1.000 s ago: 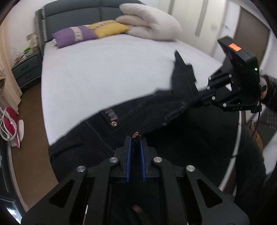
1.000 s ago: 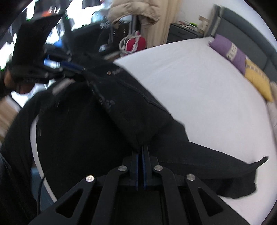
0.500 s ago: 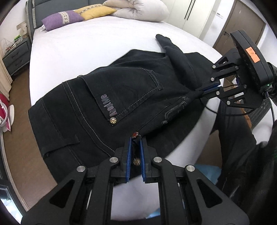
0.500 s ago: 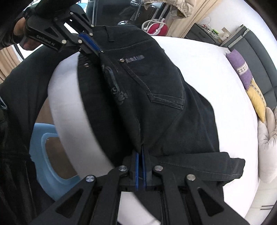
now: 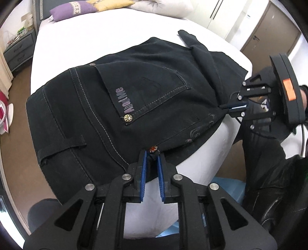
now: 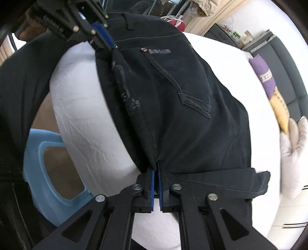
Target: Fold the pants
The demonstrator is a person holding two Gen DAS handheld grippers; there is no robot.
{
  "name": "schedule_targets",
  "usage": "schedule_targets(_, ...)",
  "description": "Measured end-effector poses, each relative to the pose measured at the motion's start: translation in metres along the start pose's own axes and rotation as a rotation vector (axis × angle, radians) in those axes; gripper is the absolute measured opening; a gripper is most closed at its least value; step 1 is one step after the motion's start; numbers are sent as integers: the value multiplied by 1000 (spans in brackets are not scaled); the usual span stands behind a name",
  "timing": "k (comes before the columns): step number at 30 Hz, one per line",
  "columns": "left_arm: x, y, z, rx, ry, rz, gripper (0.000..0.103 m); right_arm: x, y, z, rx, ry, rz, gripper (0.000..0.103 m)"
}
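Observation:
Black denim pants (image 5: pixel 134 86) lie spread on the white bed (image 5: pixel 96 38), back pocket up, the seat hanging over the bed's near edge. My left gripper (image 5: pixel 152 155) pinches the waistband by a rivet; its jaws are opening, with cloth still between the blue pads. In the right wrist view the left gripper (image 6: pixel 111 45) appears at the top left on the same edge. My right gripper (image 6: pixel 156 165) is shut on the pants (image 6: pixel 182 105) at a gathered fold further along that edge. From the left wrist view the right gripper (image 5: pixel 224 106) is at the right.
A purple pillow (image 5: pixel 73 9), a yellow one and a white duvet (image 5: pixel 157 7) lie at the bed's head. A grey nightstand (image 5: pixel 17 50) stands left of the bed. A blue plastic object (image 6: pixel 46 153) sits on the floor by the bed's edge. The person's dark clothing (image 5: pixel 269 173) fills the right.
The pants, held up and stretched between both grippers a second ago, now lie flat on the bed. Both grippers came down toward the bed's near edge. The left jaws have parted slightly.

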State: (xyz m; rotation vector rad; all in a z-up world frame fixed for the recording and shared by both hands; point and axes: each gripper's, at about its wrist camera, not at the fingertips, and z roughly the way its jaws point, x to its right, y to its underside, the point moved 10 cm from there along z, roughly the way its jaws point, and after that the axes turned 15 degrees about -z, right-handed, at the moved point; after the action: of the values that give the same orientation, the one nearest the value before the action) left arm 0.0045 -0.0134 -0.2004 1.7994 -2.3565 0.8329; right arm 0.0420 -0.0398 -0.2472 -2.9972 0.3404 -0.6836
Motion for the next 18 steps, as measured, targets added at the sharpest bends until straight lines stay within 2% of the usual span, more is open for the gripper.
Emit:
schedule_targets(7, 0, 12, -22, 6, -15, 48, 17, -6, -1, 3, -22, 45, -13, 7)
schedule_targets(13, -22, 8, -49, 27, -75, -17, 17, -14, -3, 4, -44, 68, 11, 7)
schedule_targets(18, 9, -21, -56, 103, 29, -65, 17, -16, -4, 3, -53, 79, 46, 7)
